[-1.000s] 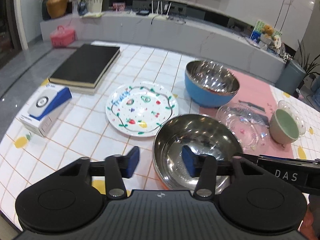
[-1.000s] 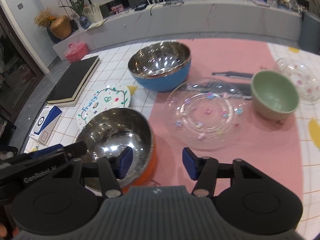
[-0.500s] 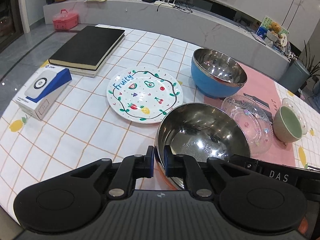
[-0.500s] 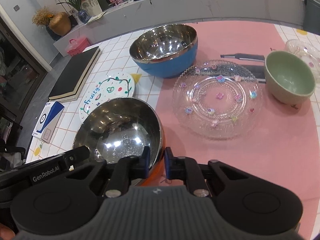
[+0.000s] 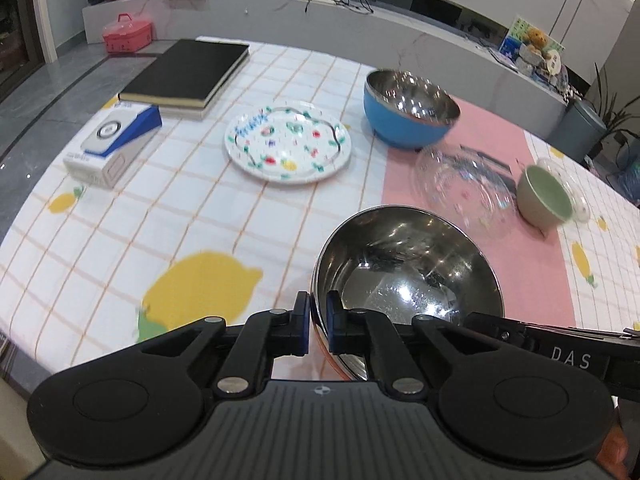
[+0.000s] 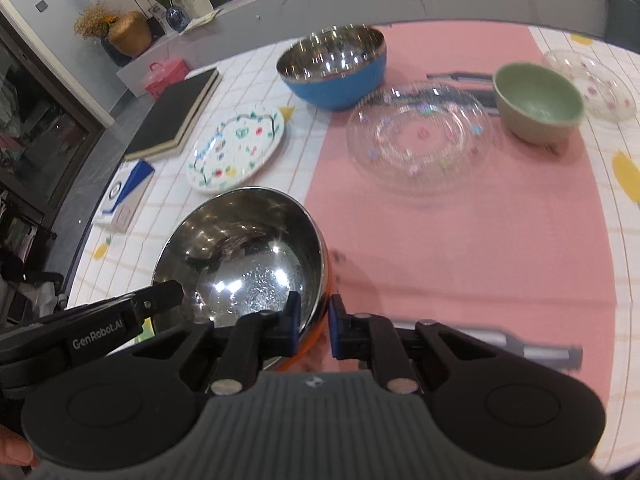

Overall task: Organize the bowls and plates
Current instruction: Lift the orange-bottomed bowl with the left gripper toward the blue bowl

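Black book (image 5: 188, 74) beside blue-white box (image 5: 114, 142); pink case (image 5: 127, 33) on floor.

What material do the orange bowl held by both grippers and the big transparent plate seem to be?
Orange bowl: polished steel inside, mirror-like reflections; orange coating outside. Transparent plate: glass or clear plastic, see-through, coloured flower dots; which one is unclear.

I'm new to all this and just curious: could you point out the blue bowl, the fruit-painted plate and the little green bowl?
blue bowl (image 5: 404, 130): left wrist view, blue outer wall.
fruit-painted plate (image 5: 287, 146): left wrist view, painted centre.
green bowl (image 6: 536, 98): right wrist view, green inside.
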{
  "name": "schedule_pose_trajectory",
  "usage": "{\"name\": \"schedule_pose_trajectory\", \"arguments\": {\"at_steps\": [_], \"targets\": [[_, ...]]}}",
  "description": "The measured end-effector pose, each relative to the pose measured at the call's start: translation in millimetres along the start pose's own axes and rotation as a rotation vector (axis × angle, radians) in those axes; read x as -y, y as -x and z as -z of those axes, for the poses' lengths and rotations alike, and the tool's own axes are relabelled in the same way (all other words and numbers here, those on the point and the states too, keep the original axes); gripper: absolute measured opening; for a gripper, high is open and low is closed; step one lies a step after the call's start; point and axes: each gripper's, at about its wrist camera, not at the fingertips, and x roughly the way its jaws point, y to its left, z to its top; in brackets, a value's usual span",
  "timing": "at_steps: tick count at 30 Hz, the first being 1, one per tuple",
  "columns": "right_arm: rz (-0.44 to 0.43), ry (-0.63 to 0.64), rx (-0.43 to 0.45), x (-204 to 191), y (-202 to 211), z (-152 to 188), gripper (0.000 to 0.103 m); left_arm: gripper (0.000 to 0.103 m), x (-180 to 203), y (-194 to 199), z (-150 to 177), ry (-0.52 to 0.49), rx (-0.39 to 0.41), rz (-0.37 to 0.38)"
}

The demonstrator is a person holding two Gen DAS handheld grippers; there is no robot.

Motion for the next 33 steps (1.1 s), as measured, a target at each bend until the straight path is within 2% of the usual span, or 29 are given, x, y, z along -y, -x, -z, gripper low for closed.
{"name": "schedule_pose_trajectory", "arguments": {"at_steps": [9, 22, 24, 25, 27, 28, 33], "targets": [[0.011, 0.002, -0.022, 3.8, 9.8, 23.8, 0.012, 0.008, 0.9, 7.0, 26.1, -0.01, -0.028, 0.008], [0.021, 0.033, -0.02, 1.0, 4.9, 27.7, 0.012, 0.008, 1.2, 2.8, 30.7, -0.026, -0.038, -0.01], [0.012, 0.039, -0.016, 1.0, 6.5, 27.5, 0.018, 0.01, 1.6, 2.9, 29.9, -0.031, -0.042, -0.01], [0.01, 0.042, -0.007, 1.0, 8.6, 27.5, 0.02, 0.014, 1.6, 3.5, 29.4, -0.033, -0.037, -0.009], [0.007, 0.057, 0.015, 1.3, 14.0, 25.7, 0.033, 0.025, 1.4, 6.6, 26.0, -0.043, -0.022, -0.008], [0.009, 0.063, 0.029, 2.2, 17.5, 24.3, 0.033, 0.029, 1.5, 8.7, 23.5, -0.046, -0.011, -0.007], [0.004, 0.05, 0.089, 15.6, 32.2, 11.1, 0.039, 0.03, 4.9, 18.5, 2.3, -0.066, 0.039, 0.005]]}}
